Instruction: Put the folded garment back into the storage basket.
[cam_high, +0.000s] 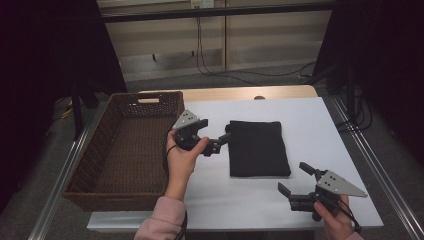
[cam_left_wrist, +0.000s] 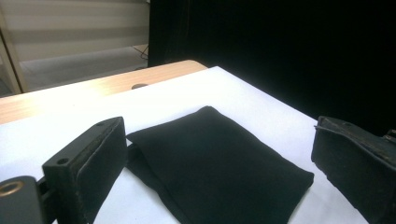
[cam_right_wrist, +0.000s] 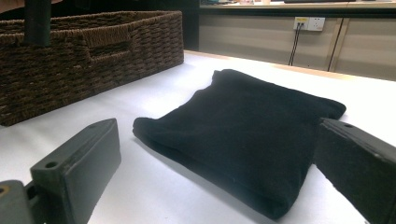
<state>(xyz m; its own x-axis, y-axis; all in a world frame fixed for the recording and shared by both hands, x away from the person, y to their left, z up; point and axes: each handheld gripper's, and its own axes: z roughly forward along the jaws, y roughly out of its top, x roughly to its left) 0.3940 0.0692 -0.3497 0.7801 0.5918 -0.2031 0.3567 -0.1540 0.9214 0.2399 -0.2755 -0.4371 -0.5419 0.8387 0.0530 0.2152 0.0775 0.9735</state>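
Left gripper (cam_high: 224, 138), jaws apart, is nosing the folded black cloth (cam_high: 258, 148) (ungrasped), right gripper (cam_high: 295, 179) waiting open; wicker basket (cam_high: 102, 145) sitting empty.

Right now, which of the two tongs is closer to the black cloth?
The left tongs, their tips at the folded black cloth's left edge; the right tongs sit apart, below its near corner.

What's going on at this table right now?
A person holds a two-jaw gripper in each hand over a white table. The left gripper, jaws open, sits at the left edge of a folded black cloth; whether it touches the cloth is unclear. The right gripper, also open, hangs apart from the cloth near its front right corner. A brown woven wicker basket stands to the left. Nothing is gripped yet.
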